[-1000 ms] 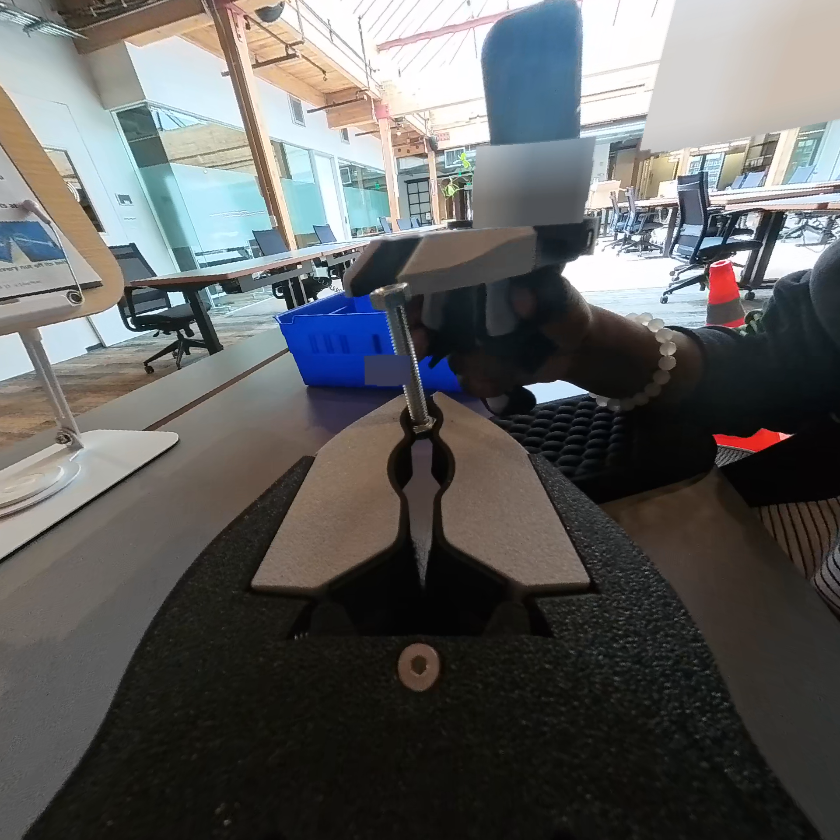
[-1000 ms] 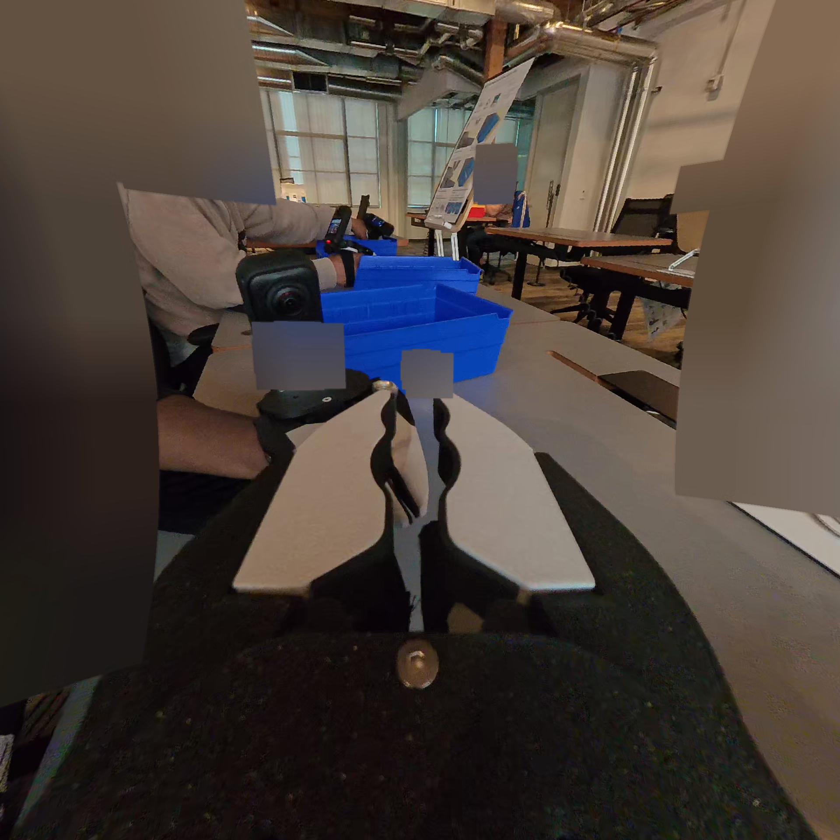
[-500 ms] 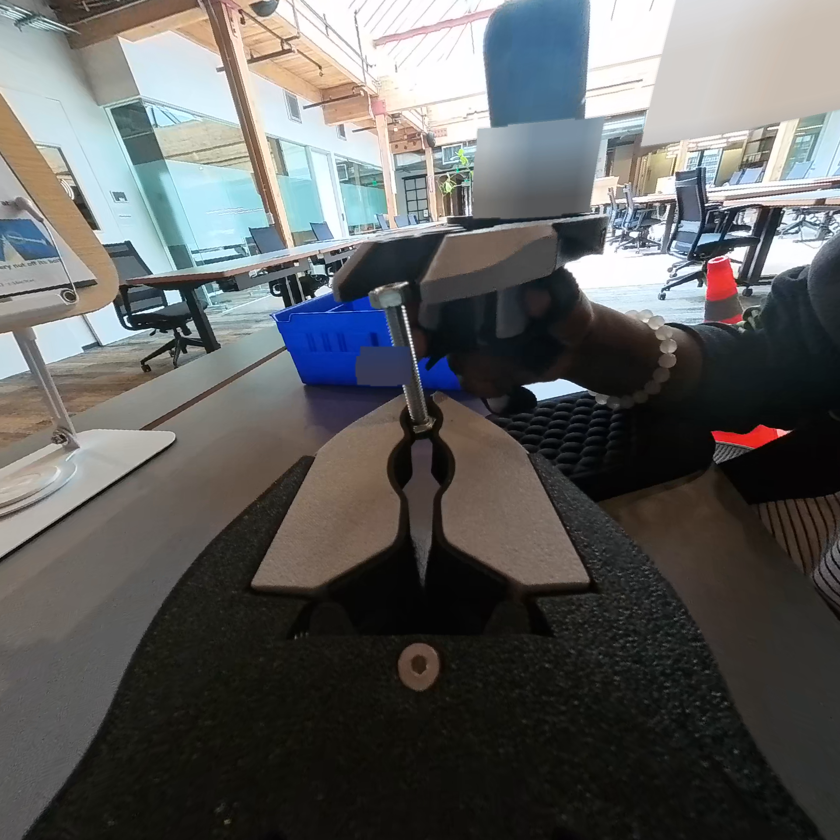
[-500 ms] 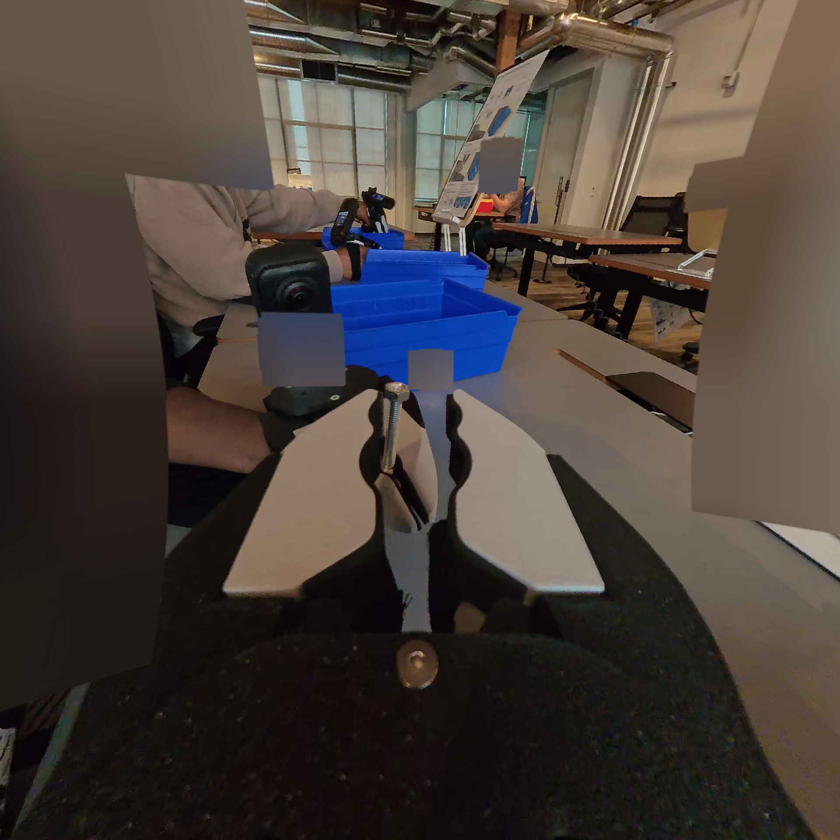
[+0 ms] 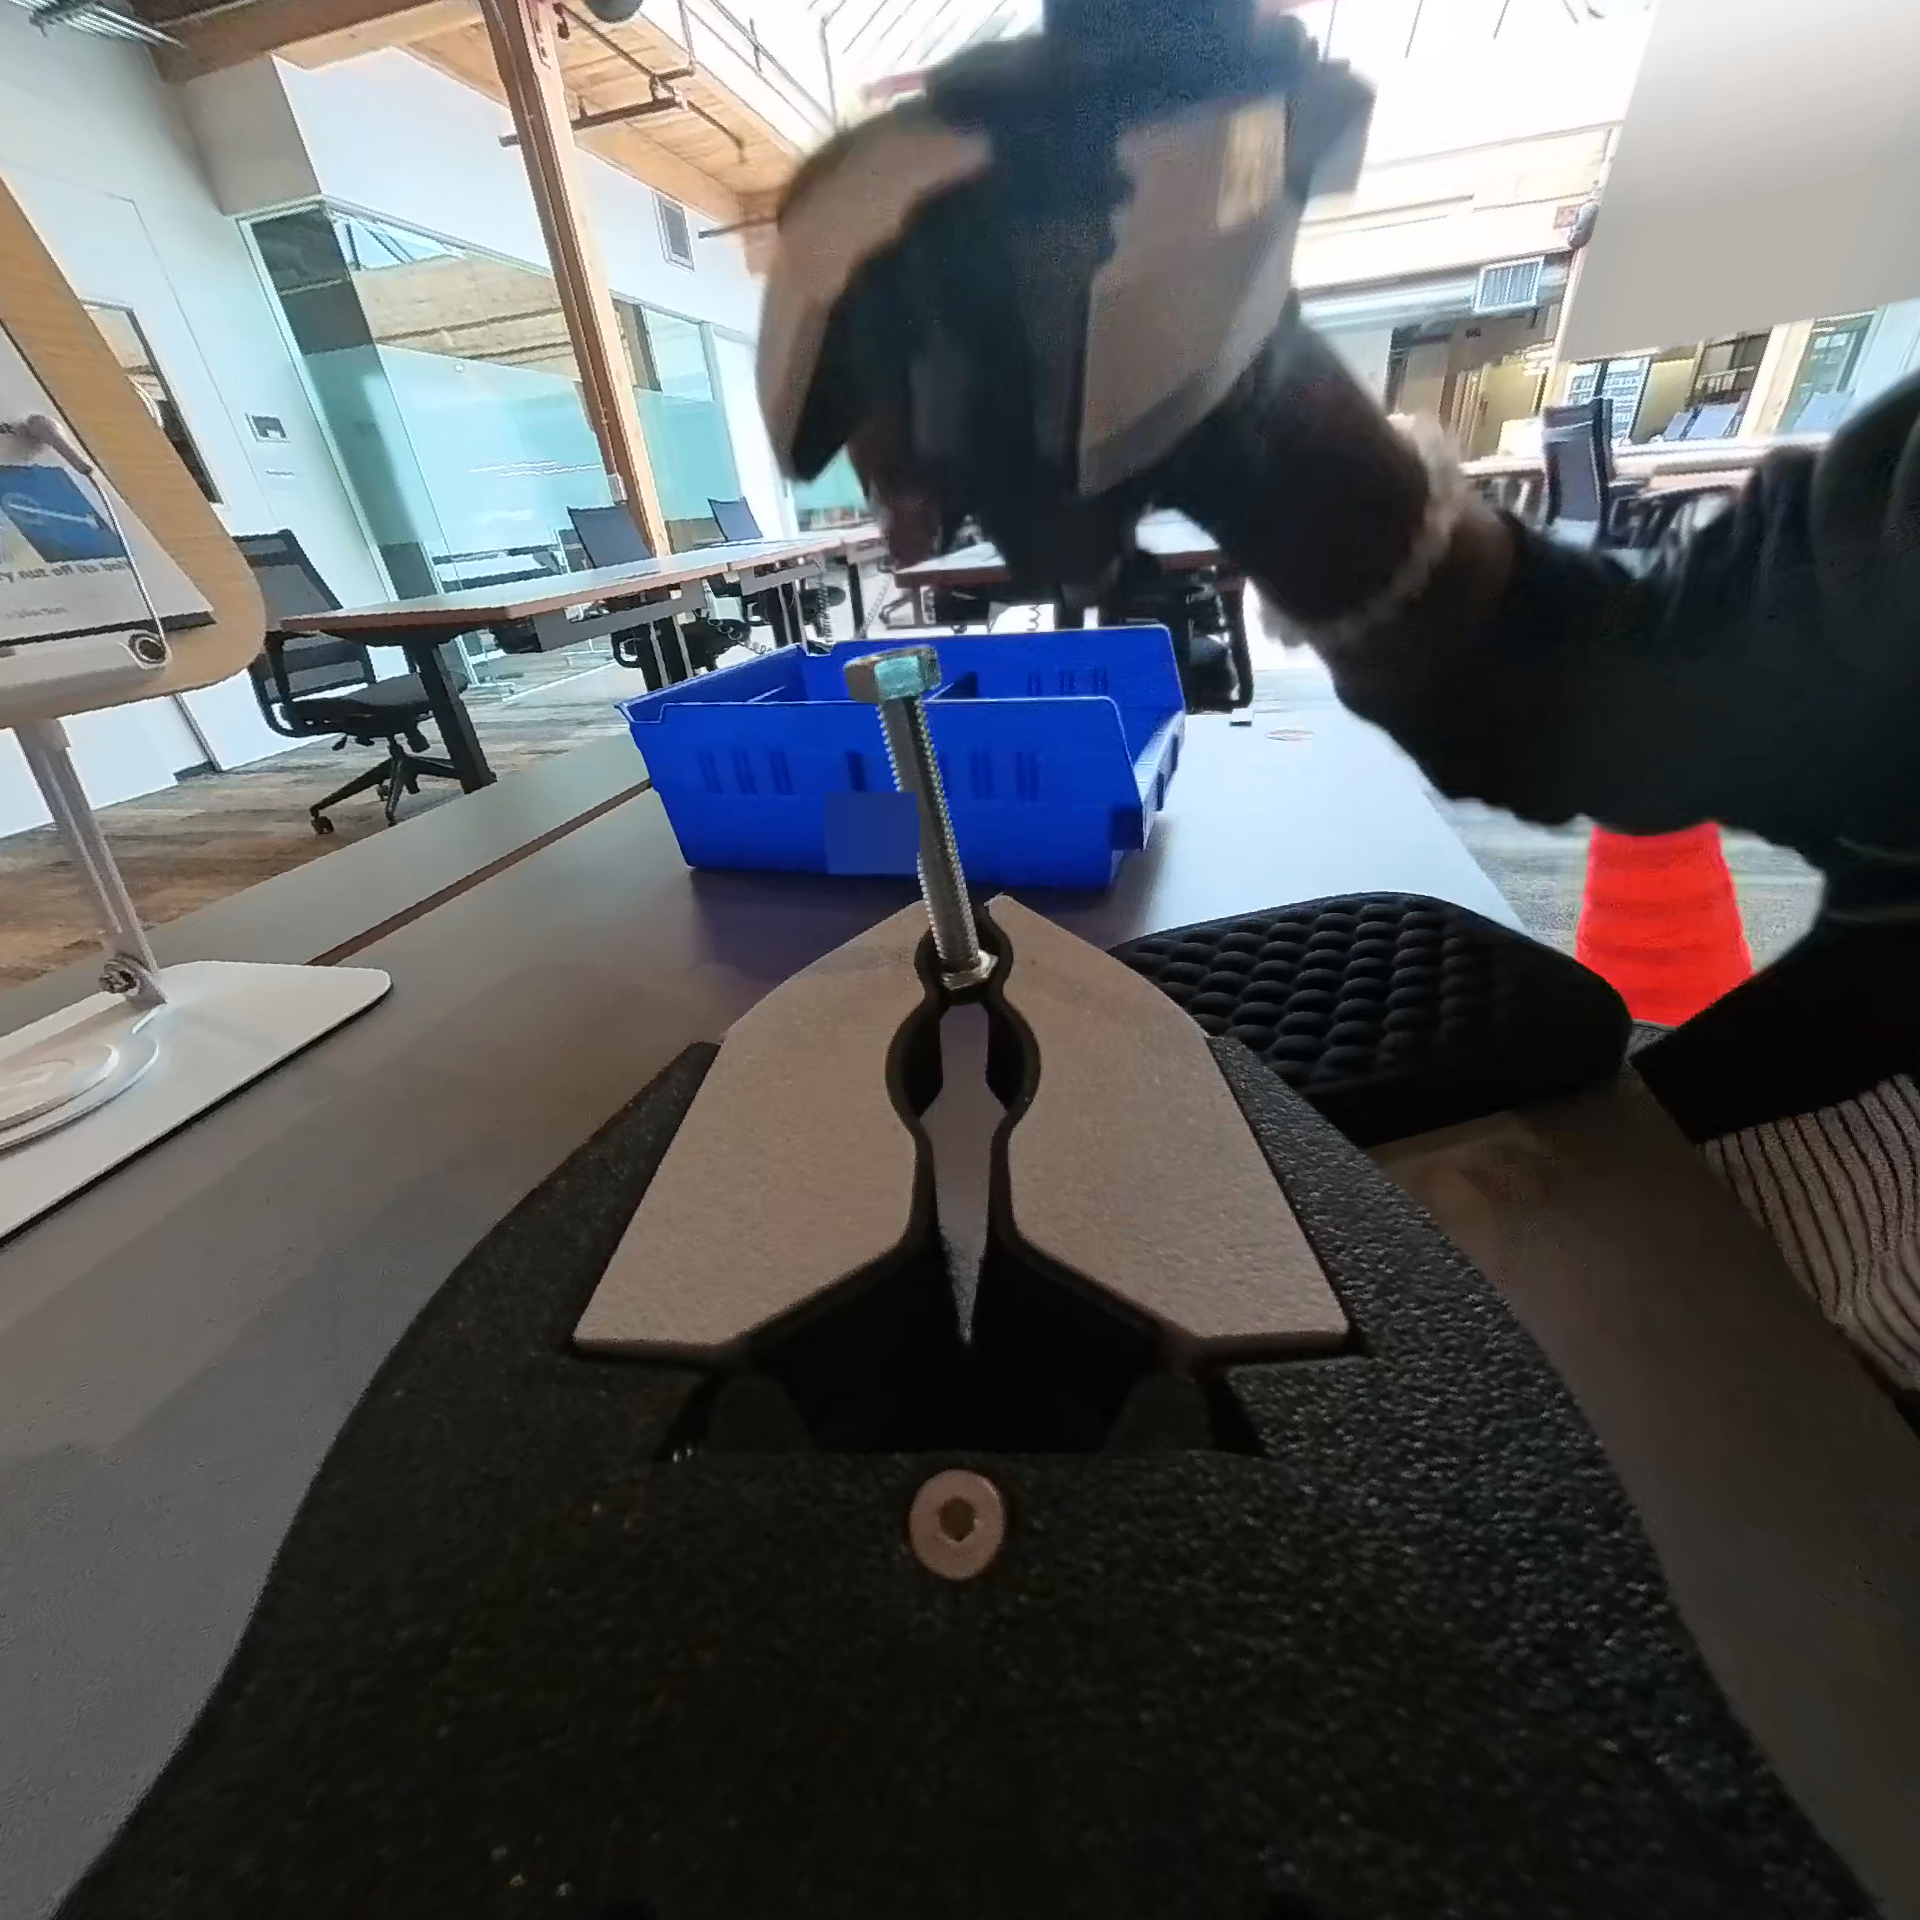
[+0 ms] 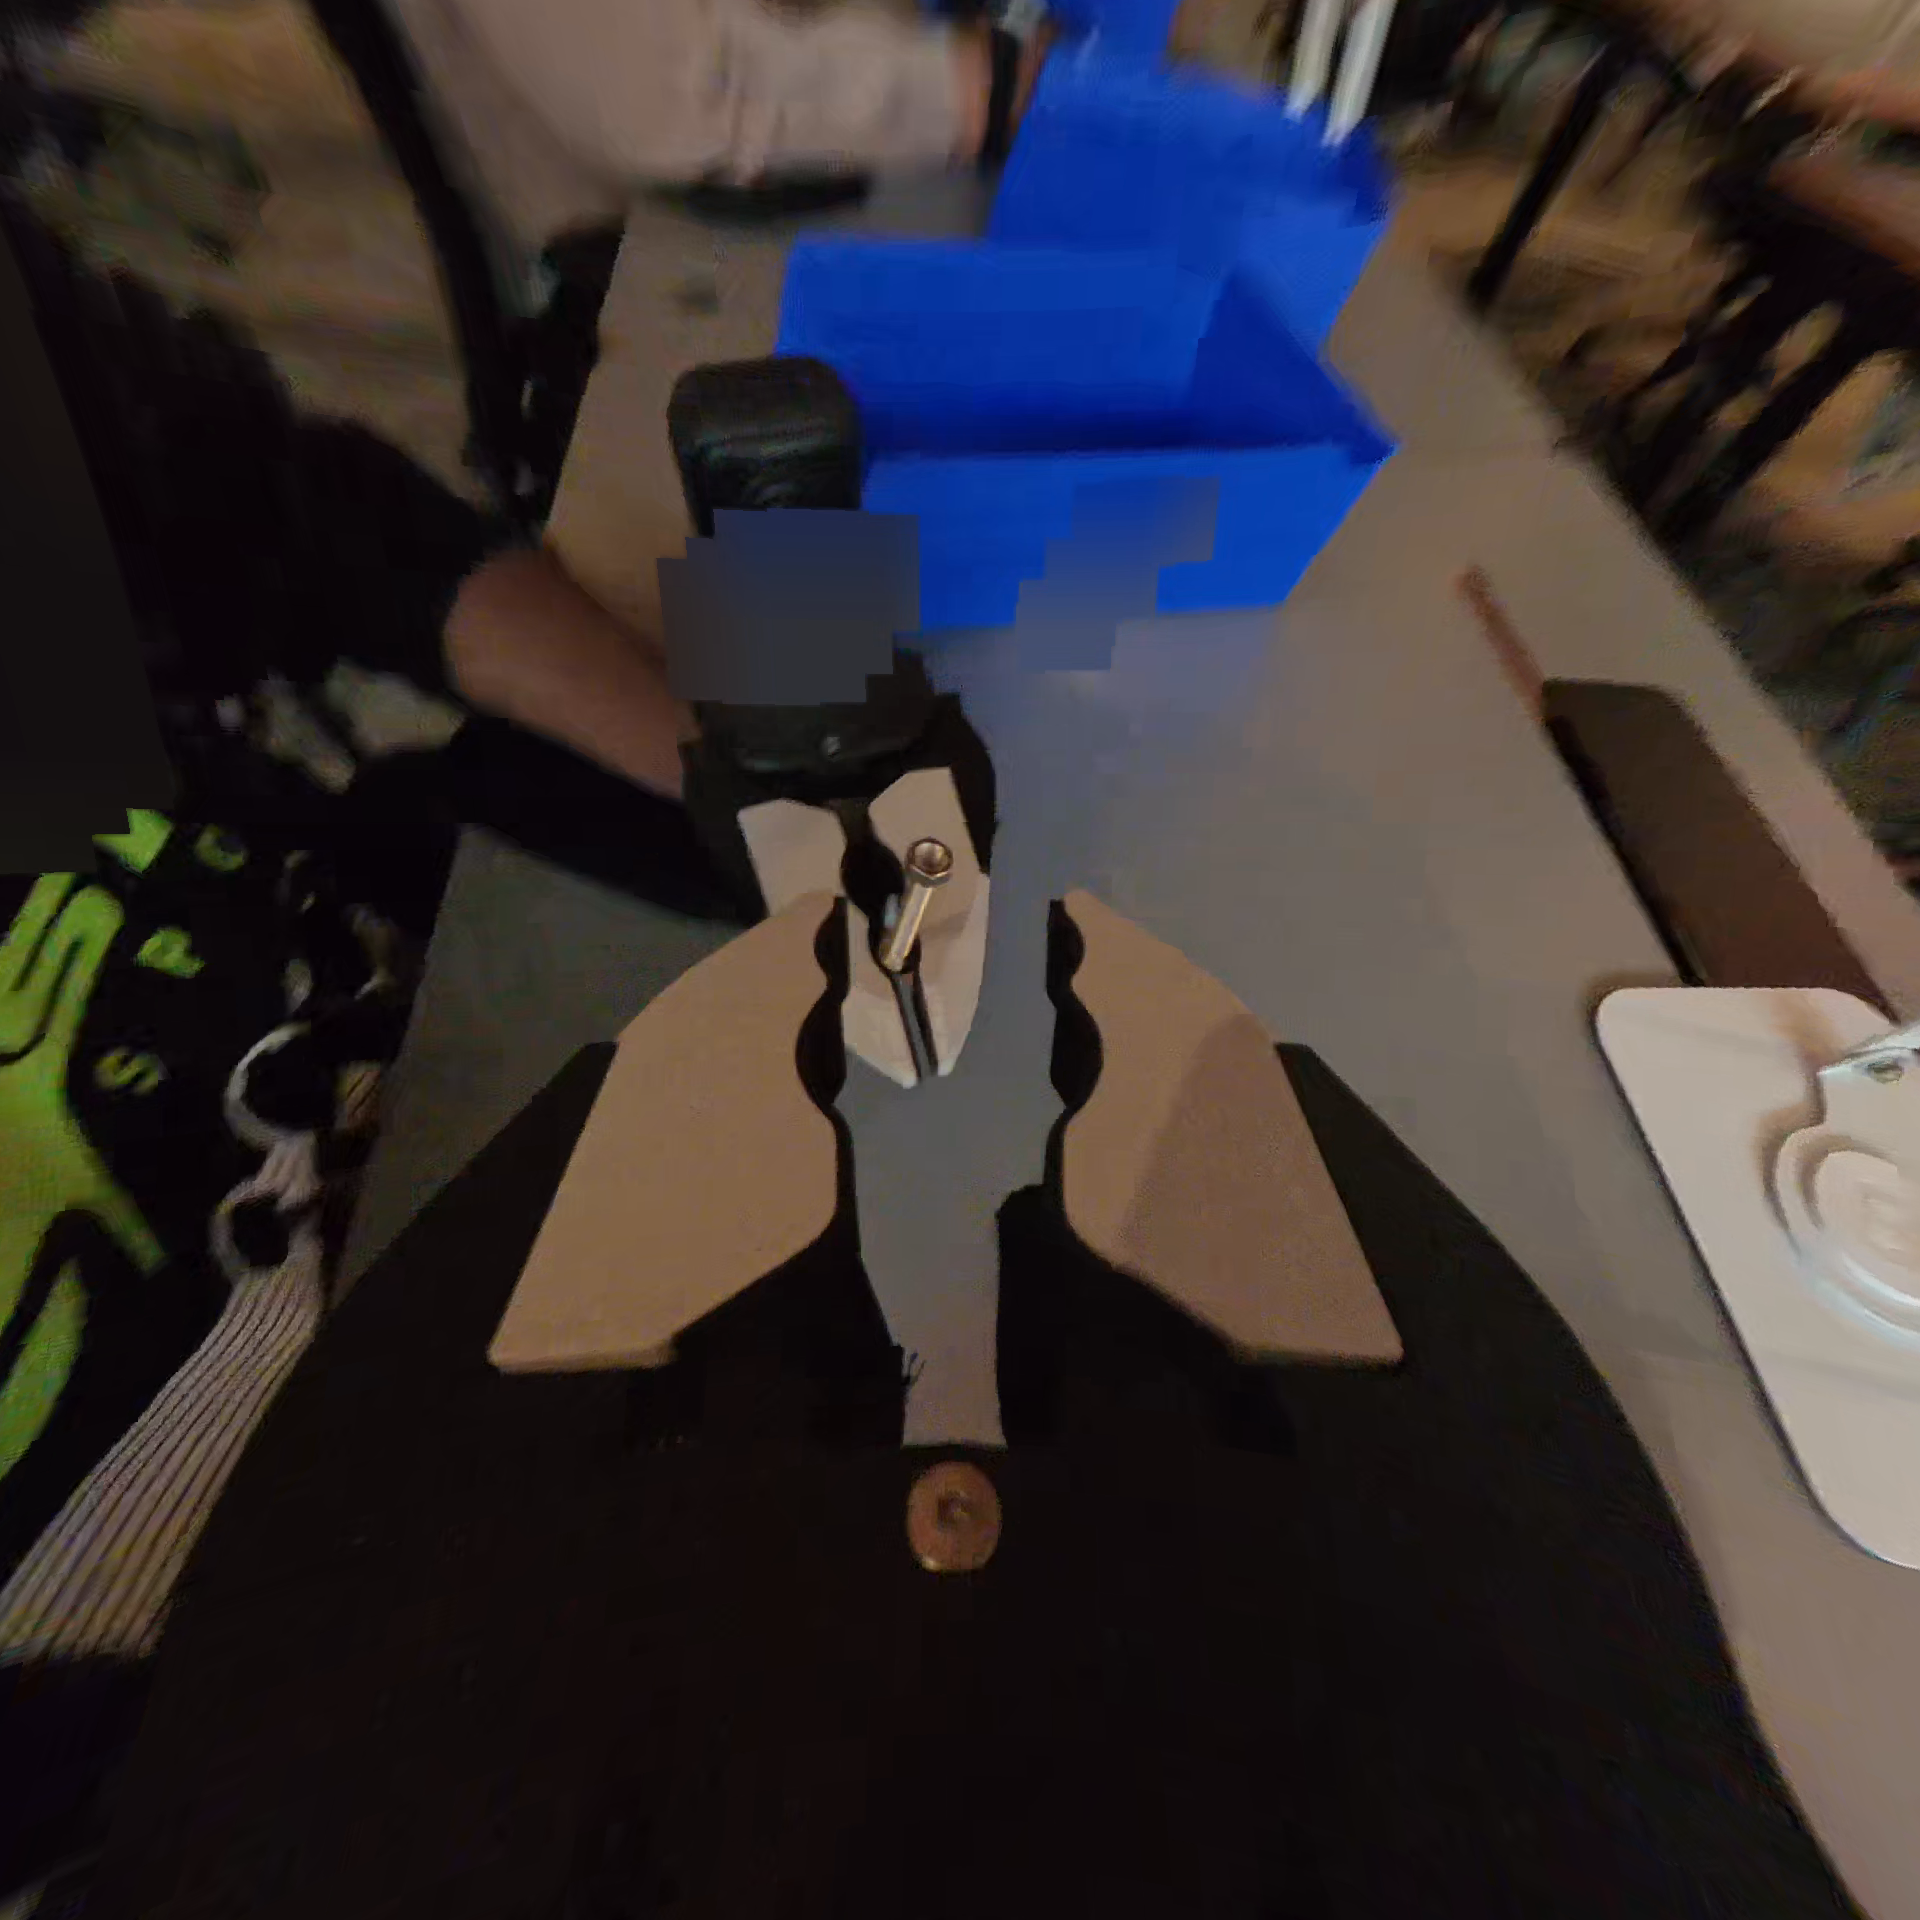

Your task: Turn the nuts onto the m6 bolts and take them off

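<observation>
Open-plan office space fills the background, with rows of desks and chairs behind glass partitions. Nearer, the dark grey surface [image 5: 436, 997] carries everything, largest first: a blue bin [image 5: 1039, 779] at 12 o'clock in the left wrist view, a white stand base [image 5: 239, 1029] at 9 o'clock, and a black dimpled pad [image 5: 1371, 987] at 3 o'clock, with an orange cone [image 5: 1662, 914] on the floor beyond it.

At the centre of that view, the left gripper [image 5: 961, 961] has its jaws clenched on a small nut [image 5: 968, 971] at the lower end of a silver bolt [image 5: 920, 800]. The bolt stands nearly upright, head uppermost, leaning slightly towards 11 o'clock, in front of the bin.

At 12 o'clock, the right gripper [image 5: 997, 343] hangs above the bolt, blurred, in a dark-sleeved hand [image 5: 1330, 488]. Its jaws stand wide apart with nothing between them; in its own view it [image 6: 945, 914] looks down on the bolt head [image 6: 928, 858], clear of both fingers [image 6: 727, 1122].
</observation>
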Demonstrator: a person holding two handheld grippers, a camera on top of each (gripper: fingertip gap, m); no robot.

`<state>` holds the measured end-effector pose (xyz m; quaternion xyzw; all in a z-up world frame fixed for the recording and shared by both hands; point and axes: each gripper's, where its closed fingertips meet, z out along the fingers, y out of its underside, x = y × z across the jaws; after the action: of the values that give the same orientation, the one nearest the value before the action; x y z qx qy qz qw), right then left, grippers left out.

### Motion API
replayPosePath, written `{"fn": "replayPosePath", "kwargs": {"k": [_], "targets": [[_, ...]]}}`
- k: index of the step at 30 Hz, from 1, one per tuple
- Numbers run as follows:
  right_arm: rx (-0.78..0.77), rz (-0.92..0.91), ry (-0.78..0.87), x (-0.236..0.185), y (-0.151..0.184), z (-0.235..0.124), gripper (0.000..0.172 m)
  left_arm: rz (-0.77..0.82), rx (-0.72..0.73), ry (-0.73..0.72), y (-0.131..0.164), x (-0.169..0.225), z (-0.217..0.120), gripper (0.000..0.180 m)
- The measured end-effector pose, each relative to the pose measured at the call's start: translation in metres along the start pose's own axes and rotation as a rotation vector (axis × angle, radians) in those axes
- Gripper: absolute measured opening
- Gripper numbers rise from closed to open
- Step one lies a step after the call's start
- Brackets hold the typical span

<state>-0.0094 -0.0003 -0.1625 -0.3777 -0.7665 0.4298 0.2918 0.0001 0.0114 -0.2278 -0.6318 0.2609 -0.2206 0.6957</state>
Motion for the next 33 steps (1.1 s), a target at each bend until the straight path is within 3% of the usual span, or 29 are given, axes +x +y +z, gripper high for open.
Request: {"fn": "replayPosePath", "kwargs": {"k": [6, 12, 16, 28, 33], "targets": [[-0.495, -0.044, -0.17, -0.007, -0.015, 0.005, 0.034, 0.008, 0.008, -0.014, -0.003, -0.002, -0.002, 0.002], [-0.772, -0.084, -0.164, -0.008, -0.001, 0.028, 0.031, 0.009, 0.011, -0.006, -0.004, 0.0, -0.002, 0.003], [-0.841, -0.112, -0.154, -0.004, 0.005, 0.032, 0.026, 0.013, 0.011, -0.002, -0.005, 0.001, -0.002, 0.003], [-0.861, -0.156, -0.191, -0.006, 0.012, 0.033, 0.01, 0.009, 0.008, 0.0, -0.004, 0.002, -0.002, 0.003], [-0.883, -0.27, -0.296, -0.016, 0.015, 0.029, 0.01, -0.013, 0.016, 0.111, -0.004, 0.017, -0.001, 0.003]]}}
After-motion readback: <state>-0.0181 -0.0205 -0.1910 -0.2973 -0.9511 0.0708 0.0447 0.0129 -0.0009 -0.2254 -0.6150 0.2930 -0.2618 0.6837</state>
